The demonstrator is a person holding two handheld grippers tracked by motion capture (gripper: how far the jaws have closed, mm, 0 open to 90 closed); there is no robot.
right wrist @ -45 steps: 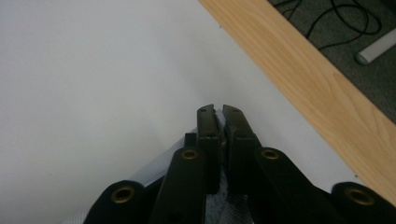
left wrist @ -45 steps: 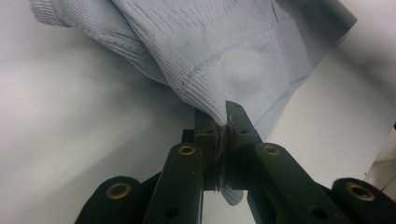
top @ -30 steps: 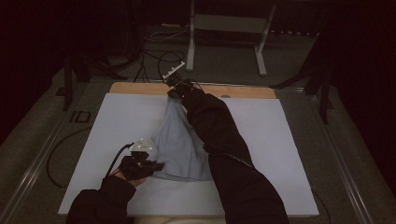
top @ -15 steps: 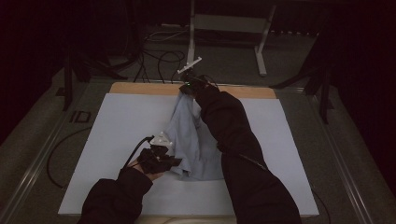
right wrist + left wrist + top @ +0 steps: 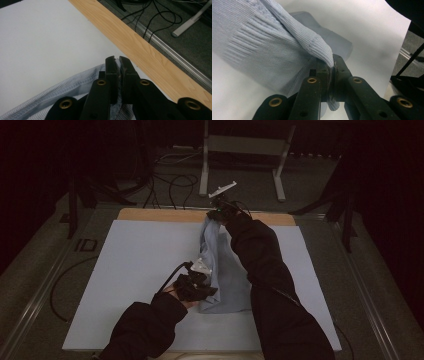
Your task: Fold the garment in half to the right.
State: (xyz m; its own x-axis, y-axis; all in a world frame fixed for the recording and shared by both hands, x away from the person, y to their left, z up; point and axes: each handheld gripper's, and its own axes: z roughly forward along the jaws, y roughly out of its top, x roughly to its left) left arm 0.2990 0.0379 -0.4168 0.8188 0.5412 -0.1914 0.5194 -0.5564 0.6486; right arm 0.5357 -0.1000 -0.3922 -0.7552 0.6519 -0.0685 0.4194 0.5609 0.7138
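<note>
A light blue knitted garment (image 5: 222,270) lies stretched lengthwise over the white table cover (image 5: 140,260), from the far edge toward the person. My left gripper (image 5: 202,270) is shut on the garment's ribbed edge (image 5: 317,47) near its near end; the fabric rises in a fold from between the jaws. My right gripper (image 5: 216,215) is at the far edge of the table, shut on the garment's other end (image 5: 75,87), with fabric pinched between its black jaws. The right forearm hides part of the garment's right side.
A bare wooden strip (image 5: 160,215) runs along the table's far edge, also in the right gripper view (image 5: 140,47). Beyond it lie floor cables (image 5: 170,185) and a metal stand (image 5: 245,150). A black cable (image 5: 65,285) hangs off the table's left side.
Both hands have moved to the right across the table, carrying the garment along. It now lies narrower and more drawn out between the two grippers.
</note>
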